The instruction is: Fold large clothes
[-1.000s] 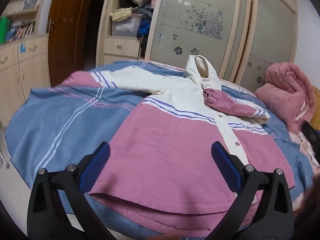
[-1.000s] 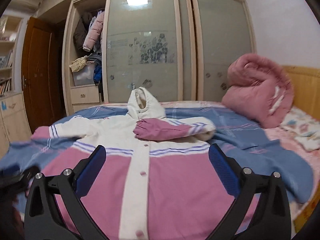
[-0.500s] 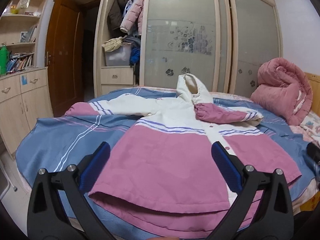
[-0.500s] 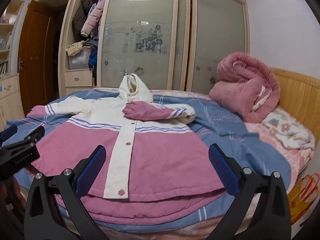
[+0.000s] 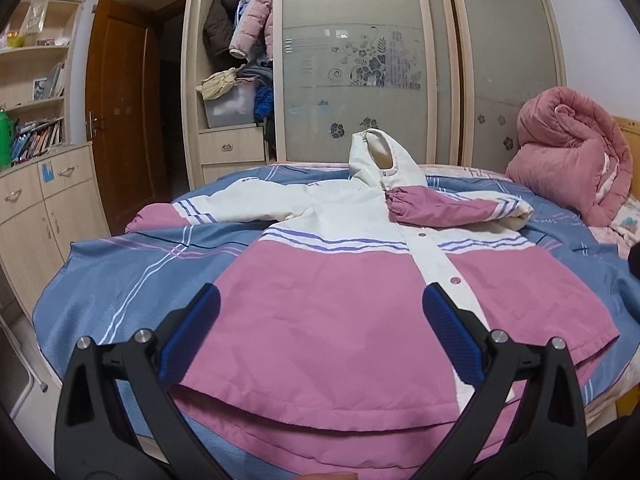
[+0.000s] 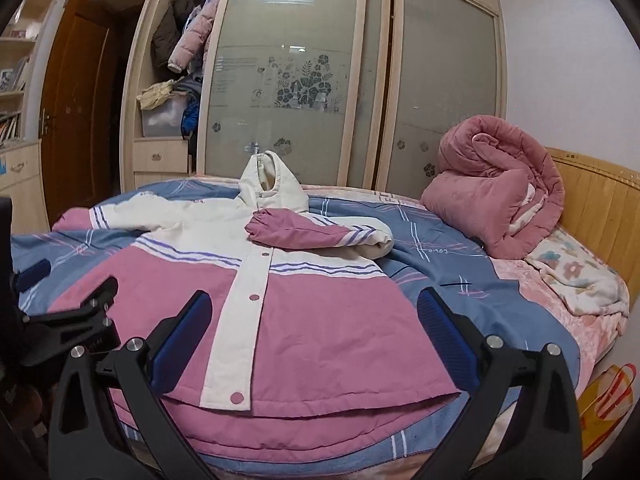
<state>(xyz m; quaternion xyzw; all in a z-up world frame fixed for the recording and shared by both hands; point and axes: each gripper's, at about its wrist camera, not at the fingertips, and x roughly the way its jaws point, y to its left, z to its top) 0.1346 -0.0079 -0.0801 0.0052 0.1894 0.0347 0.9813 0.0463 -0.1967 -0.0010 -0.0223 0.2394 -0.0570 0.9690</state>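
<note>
Bed (image 6: pixel 448 280): blue striped cover, taken as landmark. Wardrobe (image 6: pixel 304 80) stands beyond the bed's far edge; its open left bay holds hanging coats above and a translucent storage bin (image 5: pixel 230 106) with cloth heaped on top. Rolled pink quilt (image 6: pixel 496 196) sits at the bed's headboard end.

Jacket (image 6: pixel 320 320): pink and cream, hooded, lies flat on the bed, front up, snaps shut, hem toward me at the near edge. Hood (image 6: pixel 272 182) points toward the wardrobe. One sleeve (image 6: pixel 316 232) is folded across the chest; the other sleeve (image 5: pixel 208 208) lies stretched out flat over the bed cover.

My left tongs (image 5: pixel 320 332): spread wide, blue pads apart, holding nothing, hovering over the jacket's hem; I cannot tell if they touch cloth.

My right tongs (image 6: pixel 316 336): likewise spread wide, empty, above the hem near the snap placket. The left tongs show at the right view's left edge, beside the bed's near side.
</note>
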